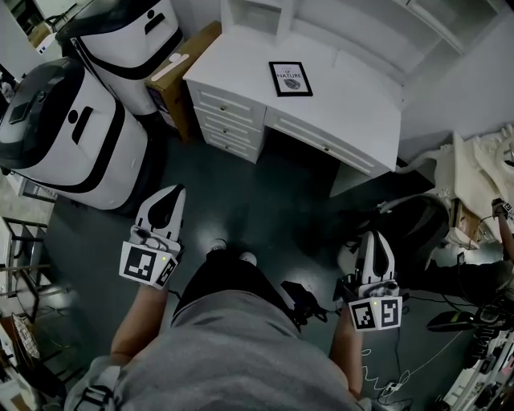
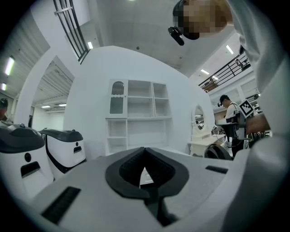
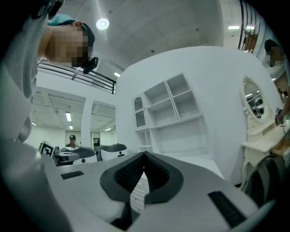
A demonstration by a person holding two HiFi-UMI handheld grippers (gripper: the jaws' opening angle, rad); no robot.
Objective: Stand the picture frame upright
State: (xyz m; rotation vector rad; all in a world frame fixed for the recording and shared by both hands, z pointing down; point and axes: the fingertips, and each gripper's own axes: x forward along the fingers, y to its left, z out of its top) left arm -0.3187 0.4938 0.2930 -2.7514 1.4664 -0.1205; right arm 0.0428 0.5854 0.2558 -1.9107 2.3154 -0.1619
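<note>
picture frame [image 1: 290,79]: it lies flat, face up, near the middle of the white worktop [image 1: 353,108], well apart from both my claws. it has a thin black border around a pale printed sheet. i judge it light and stiff, probably with a glazed front that would crack or smear if i pinch across the face. the painted top looks smooth, so i expect the frame to slide rather than tip when i nudge one edge. the best hold seems to be the border itself, on a long side, with the other claw bracing the opposite edge while i lever it up. whether it has a back prop i cannot tell, since the back is hidden.

my left claw [image 1: 173,193] and right claw [image 1: 371,235] are both fully closed with nothing between the pads, held level at my sides over the dark floor [image 1: 265,201].

the worktop is otherwise bare, with drawers [image 1: 229,120] below and a white shelf unit [image 1: 265,16] at its back that the frame could lean against. two white-and-black machines [image 1: 72,136] and a cardboard box [image 1: 181,76] crowd the left. cables [image 1: 418,361] trail on the floor to my right, a trip risk as i step in.
</note>
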